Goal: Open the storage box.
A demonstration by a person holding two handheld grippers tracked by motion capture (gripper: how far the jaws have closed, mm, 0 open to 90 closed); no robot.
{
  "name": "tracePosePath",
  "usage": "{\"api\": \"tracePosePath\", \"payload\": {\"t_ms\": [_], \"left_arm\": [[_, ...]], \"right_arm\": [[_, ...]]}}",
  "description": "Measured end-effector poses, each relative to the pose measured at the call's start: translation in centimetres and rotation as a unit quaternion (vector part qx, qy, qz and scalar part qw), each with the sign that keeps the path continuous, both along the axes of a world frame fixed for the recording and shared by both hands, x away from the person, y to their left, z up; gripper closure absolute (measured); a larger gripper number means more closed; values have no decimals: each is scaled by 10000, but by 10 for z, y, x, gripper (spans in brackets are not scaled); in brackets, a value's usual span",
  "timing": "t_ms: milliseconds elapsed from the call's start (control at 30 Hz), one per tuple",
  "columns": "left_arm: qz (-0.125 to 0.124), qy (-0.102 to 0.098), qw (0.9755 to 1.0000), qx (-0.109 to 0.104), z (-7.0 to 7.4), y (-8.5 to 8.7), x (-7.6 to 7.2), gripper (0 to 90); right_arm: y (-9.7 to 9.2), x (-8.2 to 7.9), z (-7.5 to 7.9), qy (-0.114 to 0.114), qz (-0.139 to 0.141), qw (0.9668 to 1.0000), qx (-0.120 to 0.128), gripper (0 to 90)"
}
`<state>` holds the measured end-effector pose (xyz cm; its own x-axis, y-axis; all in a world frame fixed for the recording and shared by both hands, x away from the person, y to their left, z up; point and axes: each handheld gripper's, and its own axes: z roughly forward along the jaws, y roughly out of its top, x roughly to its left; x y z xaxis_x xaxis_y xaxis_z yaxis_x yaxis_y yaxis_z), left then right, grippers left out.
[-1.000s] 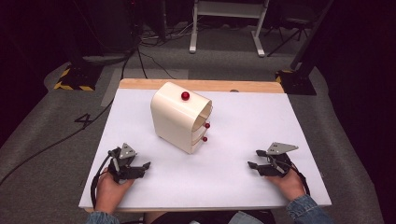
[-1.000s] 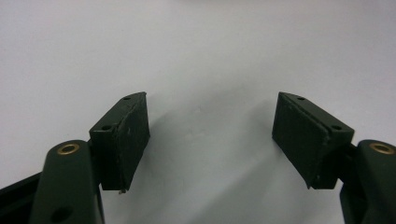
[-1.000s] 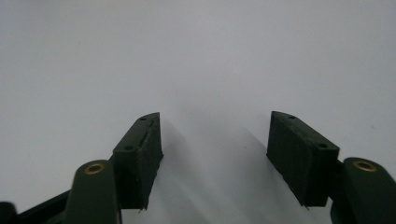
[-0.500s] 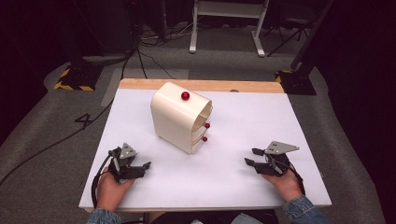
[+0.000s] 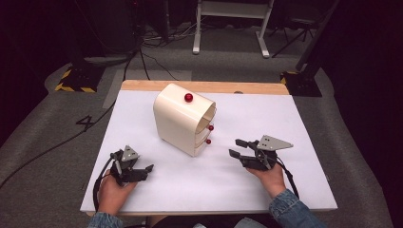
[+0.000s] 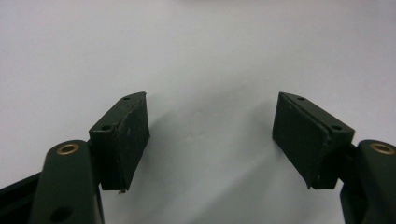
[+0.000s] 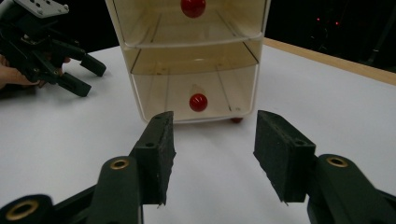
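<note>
Facing the cream drawer unit (image 5: 184, 118) at mid-surface, your right gripper (image 5: 241, 151) sits near its red knobs (image 7: 198, 102), jaws wide and empty. Your left gripper (image 5: 142, 172) rests apart, jaws wide too. Drawers look closed; nothing appears started yet.

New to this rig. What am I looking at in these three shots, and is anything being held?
No robot here: a person holds a two-jaw gripper in each hand. The high view looks down on a white table. On it stands a cream drawer unit with red knobs. The left gripper and right gripper rest on either side of it. The other two pictures come from cameras riding on the grippers. The left gripper view looks at bare tabletop between open jaws. The right gripper view faces the drawer fronts, jaws open. Nothing is held.
</note>
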<state>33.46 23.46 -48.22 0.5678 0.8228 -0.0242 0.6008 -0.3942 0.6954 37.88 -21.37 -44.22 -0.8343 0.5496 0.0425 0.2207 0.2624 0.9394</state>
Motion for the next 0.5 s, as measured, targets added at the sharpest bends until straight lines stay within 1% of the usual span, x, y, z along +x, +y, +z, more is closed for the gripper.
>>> {"api": "tracePosePath", "payload": {"t_ms": [33,67,100,133,167,233,267,400,500], "left_arm": [[0,0,10000,0,0,0,0,275],[0,-5,10000,0,0,0,0,275],[0,-5,10000,0,0,0,0,275],[-2,-8,10000,0,0,0,0,275],[-2,-8,10000,0,0,0,0,275],[-3,-6,10000,-3,0,0,0,275],[-3,-3,10000,-5,0,0,0,275],[-1,-5,10000,-2,0,0,0,275],[2,1,10000,-11,0,0,0,275]], "right_arm": [[0,0,0,0,0,10000,0,480],[8,3,0,-34,37,10000,-18,480],[8,3,0,-34,37,10000,-18,480],[16,7,-1,-66,90,9999,-5,486],[16,7,-1,-66,90,9999,-5,486],[23,10,-2,-44,124,9999,22,493],[29,14,-4,-12,144,9999,-19,499],[38,20,-8,-28,176,9998,-116,517],[48,26,-16,-10,258,9996,-95,538]]}}
